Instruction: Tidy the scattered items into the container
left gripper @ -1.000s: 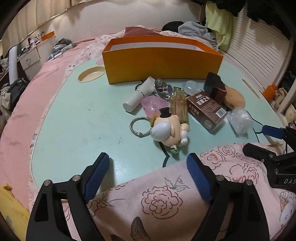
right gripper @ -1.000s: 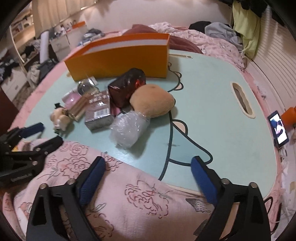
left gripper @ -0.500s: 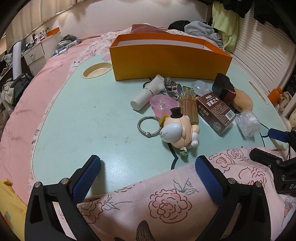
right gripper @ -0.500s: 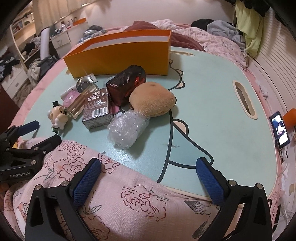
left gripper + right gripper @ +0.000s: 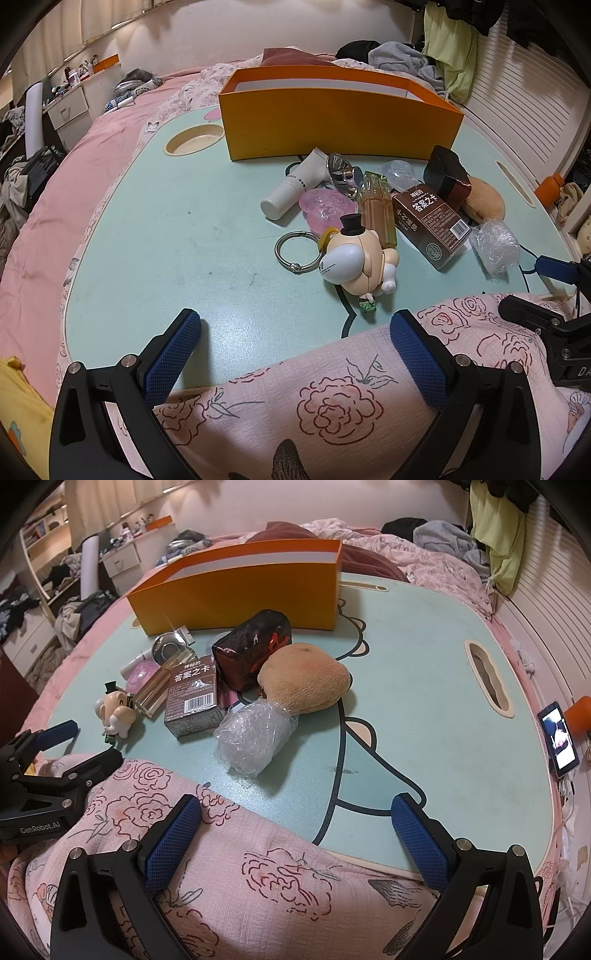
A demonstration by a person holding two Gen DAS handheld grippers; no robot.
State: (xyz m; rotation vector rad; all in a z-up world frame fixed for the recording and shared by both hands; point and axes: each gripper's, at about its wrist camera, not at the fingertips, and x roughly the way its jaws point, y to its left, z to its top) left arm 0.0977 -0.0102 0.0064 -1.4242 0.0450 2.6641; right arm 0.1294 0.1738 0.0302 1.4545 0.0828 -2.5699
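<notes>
An orange box (image 5: 340, 122) (image 5: 240, 594) stands at the far side of the light green table (image 5: 166, 229) (image 5: 424, 701). In front of it lie scattered items: a white tube (image 5: 291, 184), a pink heart case (image 5: 325, 208), a metal ring (image 5: 295, 247), a figurine with a black hat (image 5: 354, 254) (image 5: 116, 709), a brown carton (image 5: 430, 221) (image 5: 194, 694), a bubble-wrap bundle (image 5: 495, 245) (image 5: 255, 738), a tan plush (image 5: 303, 683) and a dark packet (image 5: 255, 653). My left gripper (image 5: 293, 332) and right gripper (image 5: 295, 816) hang open and empty near the table's front edge.
A pink rose-print cloth (image 5: 332, 398) (image 5: 221, 886) covers the near edge under both grippers. The table has a round cup recess (image 5: 194, 144) and a slot (image 5: 487, 679). A phone (image 5: 557, 738) lies at the right. Bedding and clothes surround the table.
Both grippers' jaws have spread wider since the earliest frames. The view of the table shifted slightly; the items have not moved.
</notes>
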